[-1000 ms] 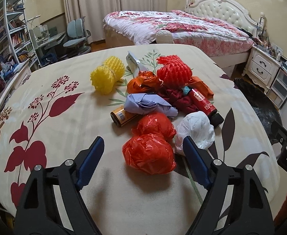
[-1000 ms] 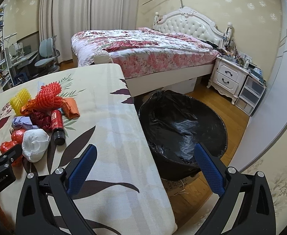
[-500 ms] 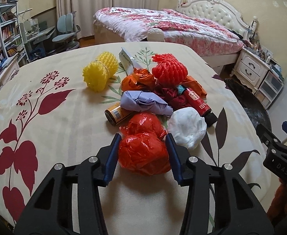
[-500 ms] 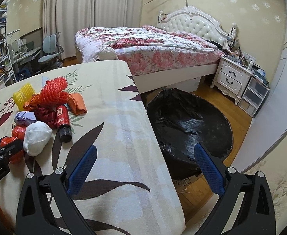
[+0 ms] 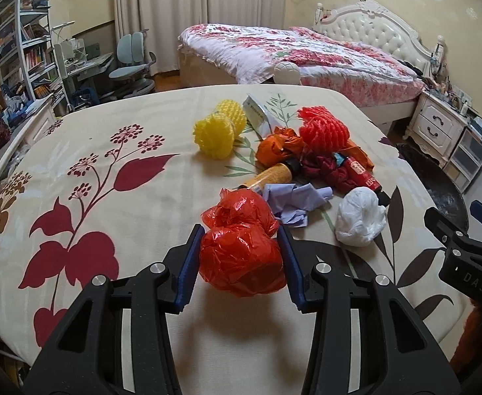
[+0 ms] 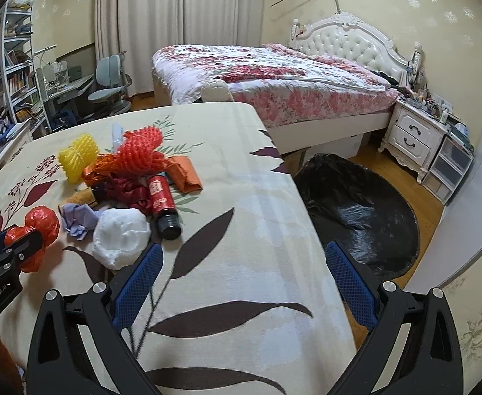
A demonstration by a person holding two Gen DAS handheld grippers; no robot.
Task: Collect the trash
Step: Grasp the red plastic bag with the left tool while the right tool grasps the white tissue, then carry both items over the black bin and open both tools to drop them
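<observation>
My left gripper is shut on a crumpled red plastic bag and holds it above the table; the bag also shows in the right wrist view. Behind it lies the trash pile: a white plastic bag, purple paper, a red bottle, a yellow can, red foam net and yellow foam net. My right gripper is open and empty over the table's right part. A bin lined with a black bag stands on the floor right of the table.
The table has a cream floral cloth. A bed stands behind, with a white nightstand at the right. A desk, chair and bookshelf are at the back left.
My left gripper closed on the red plastic bag and lifted it off the table toward me. The purple paper came loose and unfolded. My right gripper shifted left over the table, still open.
</observation>
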